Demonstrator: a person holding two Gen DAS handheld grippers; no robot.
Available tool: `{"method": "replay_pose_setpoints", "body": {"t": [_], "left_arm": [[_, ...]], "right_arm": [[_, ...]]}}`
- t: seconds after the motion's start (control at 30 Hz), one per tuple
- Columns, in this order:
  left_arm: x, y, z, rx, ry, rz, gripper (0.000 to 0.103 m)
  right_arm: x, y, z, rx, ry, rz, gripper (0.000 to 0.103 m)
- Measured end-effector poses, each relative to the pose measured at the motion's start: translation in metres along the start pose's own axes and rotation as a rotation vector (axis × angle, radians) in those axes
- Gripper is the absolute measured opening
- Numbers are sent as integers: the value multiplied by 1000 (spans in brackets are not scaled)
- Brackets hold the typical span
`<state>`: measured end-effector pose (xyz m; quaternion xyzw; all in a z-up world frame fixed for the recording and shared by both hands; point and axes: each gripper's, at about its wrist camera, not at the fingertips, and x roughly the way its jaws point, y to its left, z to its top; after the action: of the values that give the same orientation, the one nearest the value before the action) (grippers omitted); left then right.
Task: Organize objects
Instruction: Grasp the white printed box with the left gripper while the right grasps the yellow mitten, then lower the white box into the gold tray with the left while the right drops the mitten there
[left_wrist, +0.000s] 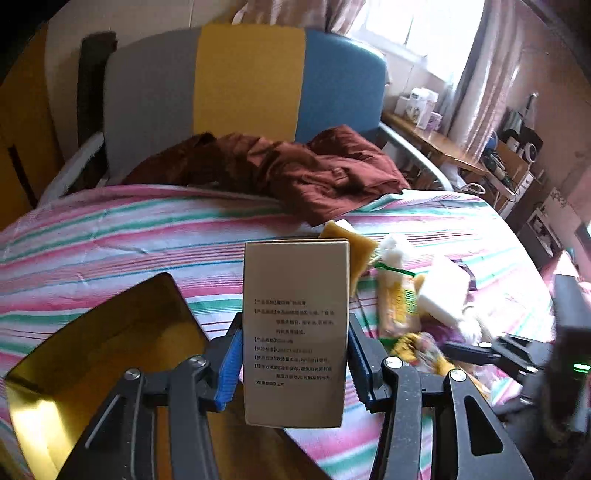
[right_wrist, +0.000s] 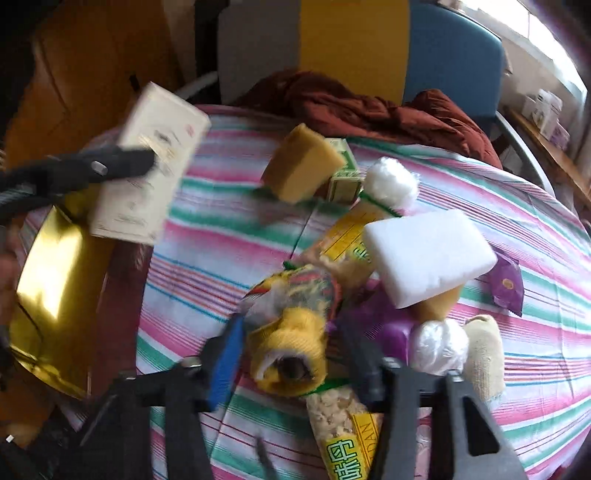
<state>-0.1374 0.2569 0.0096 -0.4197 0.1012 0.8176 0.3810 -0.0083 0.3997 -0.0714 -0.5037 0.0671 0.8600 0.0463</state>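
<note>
On the bed (left_wrist: 110, 236) with its striped sheet, I am mid-sort: my left tool (left_wrist: 293, 363) is clamped on a tall cardboard box (left_wrist: 295, 332), held upright above the sheet beside the gold tray (left_wrist: 74, 350) at the bed's near edge. My right tool (right_wrist: 288, 354) has closed around a rolled yellow cloth (right_wrist: 291, 343) in the heap of odds and ends, its pads seemingly pressing the roll. By my judgement the box goes to the tray next, which calls for swinging left and lowering before letting go. Nearby lie a white sponge block (right_wrist: 428, 254), a yellow sponge (right_wrist: 303, 166), a snack packet (right_wrist: 347, 435) lettered "DAN" and a purple sachet (right_wrist: 506, 284). The box carries Chinese print too small to read.
</note>
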Motion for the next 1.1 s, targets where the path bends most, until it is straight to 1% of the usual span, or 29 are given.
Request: {"method": "replay_pose_setpoints", "body": {"t": [0.07, 0.17, 0.3, 0.4, 0.47, 0.6, 0.77, 0.83, 0.87, 0.9, 0.93, 0.97, 1.0, 1.03, 1.1], "left_arm": [[-15, -3, -5, 18, -21, -6, 50], [-39, 2, -13, 0, -46, -18, 50], [-74, 21, -34, -37, -76, 7, 50], [-96, 45, -55, -74, -77, 70, 51], [-108, 65, -71, -110, -73, 113, 51], [-121, 101, -100, -158, -67, 217, 51], [-117, 145, -124, -251, -38, 311, 51], [-119, 156, -128, -289, -53, 334, 52], [-122, 161, -130, -302, -66, 355, 54], [-124, 165, -131, -315, -73, 378, 65], [-129, 169, -133, -339, -91, 398, 78], [-133, 172, -134, -359, -109, 401, 83], [-139, 175, -138, -380, -133, 396, 89], [-145, 175, -141, -392, -153, 390, 89], [-153, 172, -145, -384, -170, 402, 89]], "right_arm": [[-4, -1, -1, -6, -22, 7, 34], [-10, -5, 1, 13, -59, 19, 30], [-24, -4, 4, 20, -125, 52, 29], [-36, 6, 7, 16, -174, 92, 29], [-46, 16, 9, 12, -203, 136, 29], [-57, 40, 12, 4, -216, 208, 29], [-60, 98, 20, -50, -223, 294, 29], [-57, 128, 28, -73, -220, 331, 30], [-56, 139, 31, -76, -223, 342, 31], [-54, 152, 34, -70, -228, 357, 36], [-53, 161, 36, -68, -229, 377, 50], [-51, 173, 39, -68, -225, 410, 58], [-50, 179, 40, -68, -222, 424, 73], [-49, 188, 41, -68, -223, 436, 77], [-47, 198, 39, -74, -223, 440, 77]]}}
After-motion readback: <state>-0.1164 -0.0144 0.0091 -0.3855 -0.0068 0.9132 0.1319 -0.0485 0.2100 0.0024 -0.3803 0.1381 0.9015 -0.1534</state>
